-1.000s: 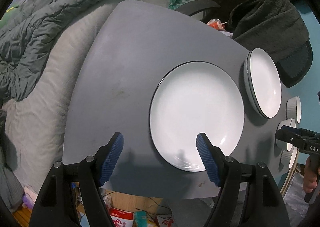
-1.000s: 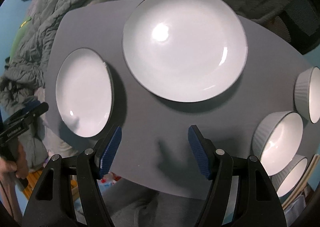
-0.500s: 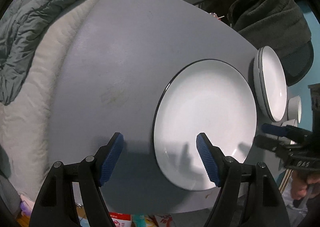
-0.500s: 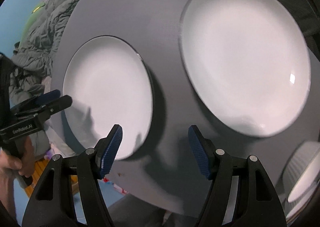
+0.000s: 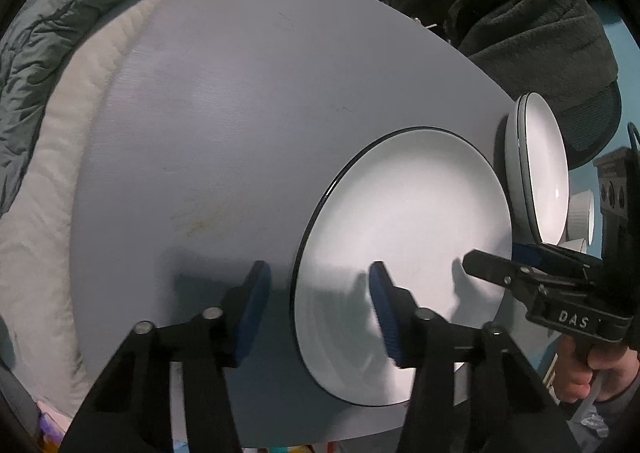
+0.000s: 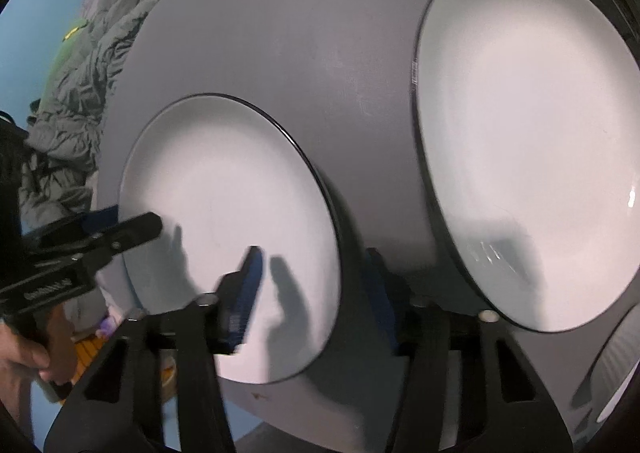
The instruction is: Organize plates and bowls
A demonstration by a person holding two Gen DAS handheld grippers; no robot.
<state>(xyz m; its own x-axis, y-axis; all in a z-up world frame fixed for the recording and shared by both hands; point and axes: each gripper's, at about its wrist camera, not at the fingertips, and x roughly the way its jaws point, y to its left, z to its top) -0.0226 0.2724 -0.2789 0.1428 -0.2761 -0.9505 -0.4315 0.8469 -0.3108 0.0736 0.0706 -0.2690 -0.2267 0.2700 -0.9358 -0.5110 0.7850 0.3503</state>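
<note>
A large white plate with a dark rim (image 5: 404, 229) (image 6: 224, 205) lies on the grey table (image 5: 224, 125) near its front edge. My left gripper (image 5: 318, 309) is open and straddles the plate's left rim. My right gripper (image 6: 314, 285) is open and straddles the plate's right rim; it also shows in the left wrist view (image 5: 500, 263). A second, deeper white plate (image 6: 524, 157) (image 5: 544, 169) lies to the right. White ribbed bowls (image 5: 582, 213) (image 6: 616, 381) stand beyond it.
A grey quilt (image 5: 48, 25) and white bedding lie left of the table. A dark towel hangs over a chair (image 5: 532, 37) behind the table. Clutter lies on the floor below the table's front edge.
Both grippers have moved in toward the near plate, the left one from the left, the right one from the right. Their jaws now stand over its opposite rims.
</note>
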